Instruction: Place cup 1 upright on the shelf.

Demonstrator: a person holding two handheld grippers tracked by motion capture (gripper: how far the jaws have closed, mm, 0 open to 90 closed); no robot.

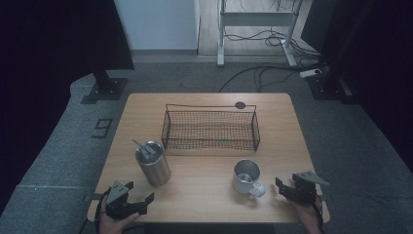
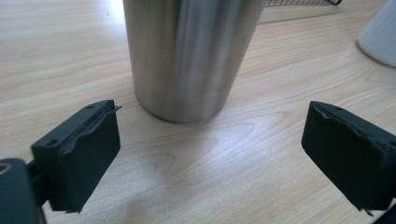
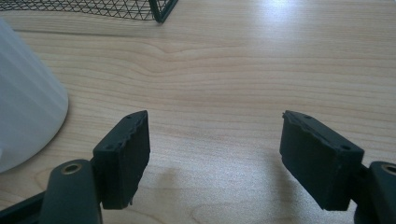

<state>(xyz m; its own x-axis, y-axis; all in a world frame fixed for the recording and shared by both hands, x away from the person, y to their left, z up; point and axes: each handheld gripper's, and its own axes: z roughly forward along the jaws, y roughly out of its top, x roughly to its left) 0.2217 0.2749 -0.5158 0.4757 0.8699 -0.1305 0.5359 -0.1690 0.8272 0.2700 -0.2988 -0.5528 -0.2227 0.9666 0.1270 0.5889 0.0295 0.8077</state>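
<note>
A steel tumbler (image 1: 153, 164) with a metal straw or utensil in it stands on the left half of the wooden table (image 1: 204, 195). In the left gripper view the tumbler (image 2: 187, 56) rises just beyond the jaws. My left gripper (image 1: 141, 204) rests open near the front left edge, nothing between its jaws (image 2: 210, 158). A white mug (image 1: 247, 178) stands front right, its handle toward the front right. My right gripper (image 1: 282, 189) is open just right of the mug, empty (image 3: 215, 154); the mug's side (image 3: 23, 112) shows at that view's left.
A black wire mesh basket (image 1: 210, 127) sits across the middle back of the table, empty; its corner (image 3: 161, 9) appears in the right gripper view. A small dark round disc (image 1: 240, 105) lies behind it. Cables and stand legs cover the floor beyond.
</note>
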